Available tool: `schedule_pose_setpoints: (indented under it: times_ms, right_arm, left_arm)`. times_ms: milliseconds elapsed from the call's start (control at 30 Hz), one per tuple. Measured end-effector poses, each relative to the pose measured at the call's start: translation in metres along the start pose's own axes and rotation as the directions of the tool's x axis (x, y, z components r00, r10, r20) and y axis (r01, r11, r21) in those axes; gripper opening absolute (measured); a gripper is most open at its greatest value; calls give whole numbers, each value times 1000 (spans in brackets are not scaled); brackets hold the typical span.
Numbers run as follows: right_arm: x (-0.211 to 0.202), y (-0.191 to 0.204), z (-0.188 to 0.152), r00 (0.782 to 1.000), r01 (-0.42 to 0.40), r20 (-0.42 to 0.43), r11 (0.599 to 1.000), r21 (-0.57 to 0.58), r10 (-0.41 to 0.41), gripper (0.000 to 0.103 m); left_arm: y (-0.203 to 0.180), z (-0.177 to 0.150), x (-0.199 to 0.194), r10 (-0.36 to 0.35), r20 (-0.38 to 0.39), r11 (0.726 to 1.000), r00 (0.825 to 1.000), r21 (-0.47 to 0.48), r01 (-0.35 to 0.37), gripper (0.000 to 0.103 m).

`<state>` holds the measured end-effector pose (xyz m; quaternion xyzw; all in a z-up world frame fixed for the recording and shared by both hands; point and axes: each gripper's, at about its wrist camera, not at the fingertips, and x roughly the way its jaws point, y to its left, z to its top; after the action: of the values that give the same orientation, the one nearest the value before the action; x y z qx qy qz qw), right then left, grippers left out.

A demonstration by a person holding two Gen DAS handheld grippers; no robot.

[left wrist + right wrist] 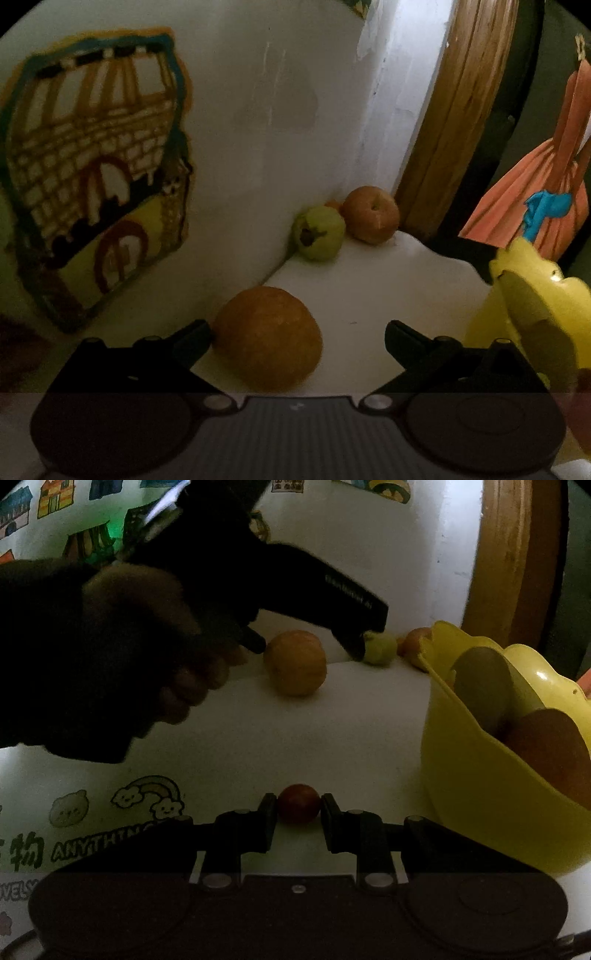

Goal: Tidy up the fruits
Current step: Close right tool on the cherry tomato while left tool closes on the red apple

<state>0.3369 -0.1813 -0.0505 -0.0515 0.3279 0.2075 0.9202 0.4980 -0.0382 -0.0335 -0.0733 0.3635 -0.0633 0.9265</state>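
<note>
Right hand-held gripper (299, 808) pinches small red fruit (298, 803); left (298, 338) gapes; print reads "ANYTHING" (103, 843).

**Around the bench**

A white wall (258, 92) carries a large painted sticker of a brick house (92, 166) with arched doorways. More small house stickers (55, 498) line the wall in the right wrist view. A wooden door frame (461, 110) stands by the corner. Beyond it hangs an orange dress (546, 177) with a blue bow (546, 210). The white bench (295, 738) bears a rainbow cartoon (151, 794) and printed lettering (99, 845) near its front edge.
</note>
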Motion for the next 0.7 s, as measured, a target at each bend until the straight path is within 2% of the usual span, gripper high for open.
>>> schedule_pose_setpoints:
  times_ms: [167,333,467,533,700]
  right_arm:
    - [5,-4,1,1000,1,-3,999,41,-1,28]
    - [6,-7,4,1000,5,-3,998,63,-4,28]
    - [7,-9,4,1000,8,8,998,69,-9,28]
    - [9,-11,5,1000,11,12,997,76,-12,28]
    - [-4,-2,-5,1000,21,19,995,96,-23,28]
  left_arm:
    - [-2,-4,13,20,-25,1000,999,20,-19,99]
    - [-1,-9,25,52,-39,999,998,13,-52,90]
    - [0,-13,24,81,-4,997,997,13,-81,83]
    - [1,-13,26,103,12,995,995,8,-103,72]
    - [6,-17,20,91,27,996,995,4,-91,72]
